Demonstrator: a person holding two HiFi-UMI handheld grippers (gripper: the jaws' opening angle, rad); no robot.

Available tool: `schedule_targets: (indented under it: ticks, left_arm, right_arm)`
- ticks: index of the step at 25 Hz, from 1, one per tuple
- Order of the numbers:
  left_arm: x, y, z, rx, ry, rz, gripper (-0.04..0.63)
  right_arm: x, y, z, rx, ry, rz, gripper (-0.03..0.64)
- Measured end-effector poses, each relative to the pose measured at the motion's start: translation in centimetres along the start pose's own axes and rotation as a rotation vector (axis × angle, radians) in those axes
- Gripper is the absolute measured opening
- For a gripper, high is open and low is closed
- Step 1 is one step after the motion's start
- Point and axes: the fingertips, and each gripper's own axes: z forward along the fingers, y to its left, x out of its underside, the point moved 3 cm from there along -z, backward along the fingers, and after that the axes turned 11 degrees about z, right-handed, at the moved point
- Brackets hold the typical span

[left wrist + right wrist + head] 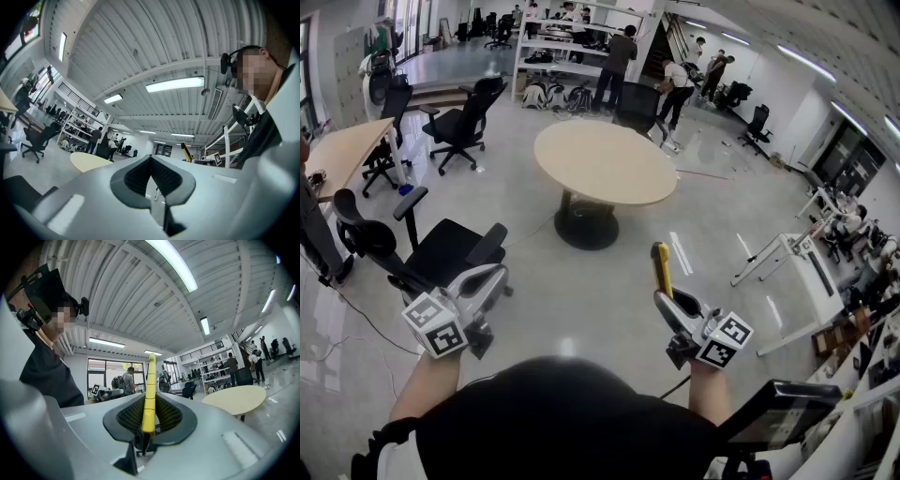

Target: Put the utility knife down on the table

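A yellow utility knife (661, 269) stands upright in my right gripper (667, 302), whose jaws are shut on its lower end. In the right gripper view the utility knife (149, 394) rises between the black ribbed pads (171, 415). My left gripper (492, 278) hovers at the lower left of the head view, shut with nothing between its pads (161, 176). The round beige table (605, 161) stands farther ahead across the floor, well away from both grippers. From the left gripper view the knife (186, 151) is small at the right.
A black office chair (431, 251) stands just ahead of the left gripper. A second black chair (464, 117) and a wooden desk (342, 152) are at the left. White desks (806, 272) line the right. Several people stand by shelves (572, 47) at the back.
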Motion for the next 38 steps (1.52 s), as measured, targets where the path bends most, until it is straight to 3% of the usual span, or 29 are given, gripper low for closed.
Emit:
schedule_targets:
  ticks: [14, 22, 32, 38]
  left_arm:
    - [1.2, -2.5, 4.7, 0.012, 0.001, 0.014, -0.002]
    - [2.3, -7.5, 9.8, 0.035, 0.030, 0.004, -0.002]
    - [5.5, -15.6, 18.9, 0.131, 0.090, -0.010, -0.002]
    - [6.8, -15.6, 22.4, 0.173, 0.130, -0.025, -0.002]
  right_arm:
    - [-1.8, -3.9, -3.0, -0.008, -0.003, -0.014, 0.072]
    - [-2.8, -6.2, -9.2, -0.020, 0.003, -0.018, 0.074]
    - [-3.0, -11.3, -18.7, 0.036, 0.001, -0.020, 0.074]
    - [-2.7, -13.9, -19.8, 0.074, -0.008, 0.012, 0.074]
